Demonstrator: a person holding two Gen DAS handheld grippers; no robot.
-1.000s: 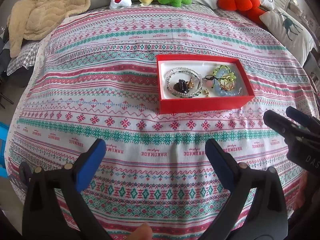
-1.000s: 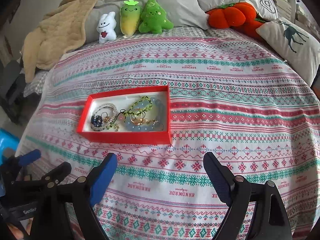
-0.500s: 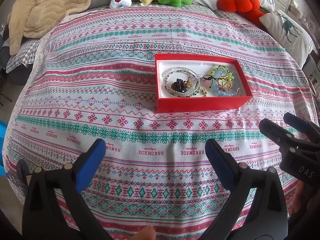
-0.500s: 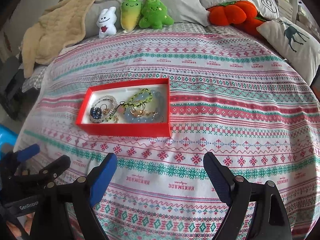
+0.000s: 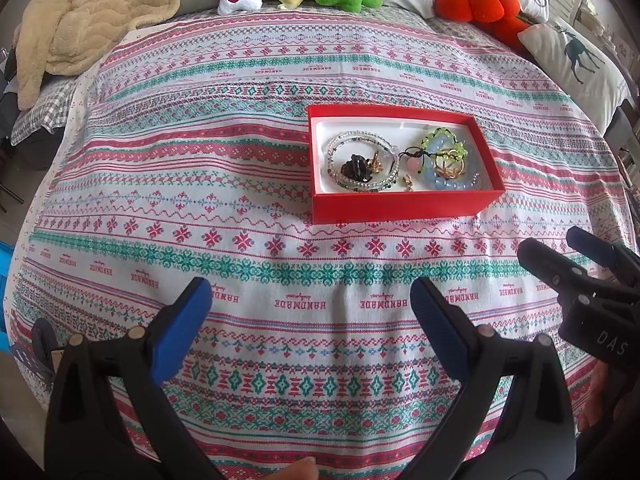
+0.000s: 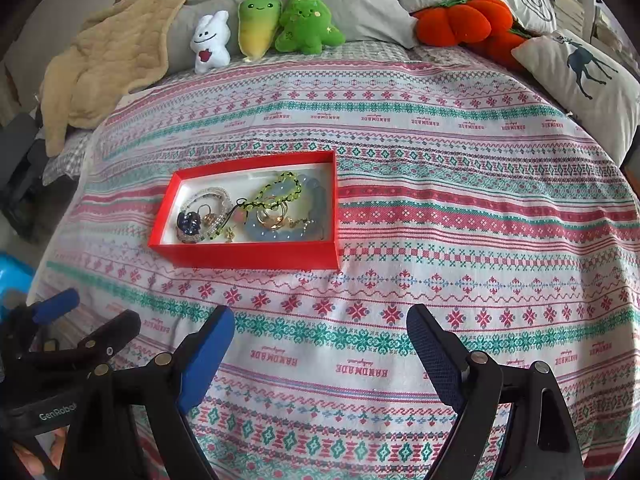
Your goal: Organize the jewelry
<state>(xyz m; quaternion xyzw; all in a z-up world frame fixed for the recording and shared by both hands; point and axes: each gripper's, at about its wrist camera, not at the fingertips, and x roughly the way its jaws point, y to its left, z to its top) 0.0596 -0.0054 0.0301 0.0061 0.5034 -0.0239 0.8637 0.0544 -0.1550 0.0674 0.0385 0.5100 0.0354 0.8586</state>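
Visibility limits. The fisheye lenses bend the bed edges and darken the corners of both views. In the right wrist view, the near wall of the red box (image 6: 256, 255) hides the lower edge of its contents, and the pieces overlap so that their count cannot be established. A small dark ornament (image 5: 356, 167) lies inside the clear bead bracelet (image 5: 362, 160); its form cannot be made out. The small gold pieces (image 5: 450, 162) on the blue bracelet are too tangled to separate. At the bottom edge of the left wrist view a fingertip (image 5: 300, 470) is cut off by the frame.

Container. The red box, lid off, white inside, rests on the patterned bedspread (image 5: 200, 184) beyond both tools and well apart from them. Contents: the clear bead bracelet at the left end; a pale blue bead bracelet (image 5: 448, 182) at the right end, with a green beaded cord bracelet (image 5: 442, 138) lying over it; a pink bead (image 5: 414, 165) between the two groups; a small gold charm (image 5: 408, 180) near the front wall.

Tools. The left gripper (image 5: 310, 304) has its blue pads wide apart with only bedspread between them. The right gripper (image 6: 320, 336) is likewise spread wide and holds nothing. Both hover over the near part of the bed.

Background. Plush toys (image 6: 264, 28), an orange pumpkin cushion (image 6: 460, 20), a deer-print pillow (image 6: 580, 68) and a tan blanket (image 6: 112, 60) lie at the head of the bed.
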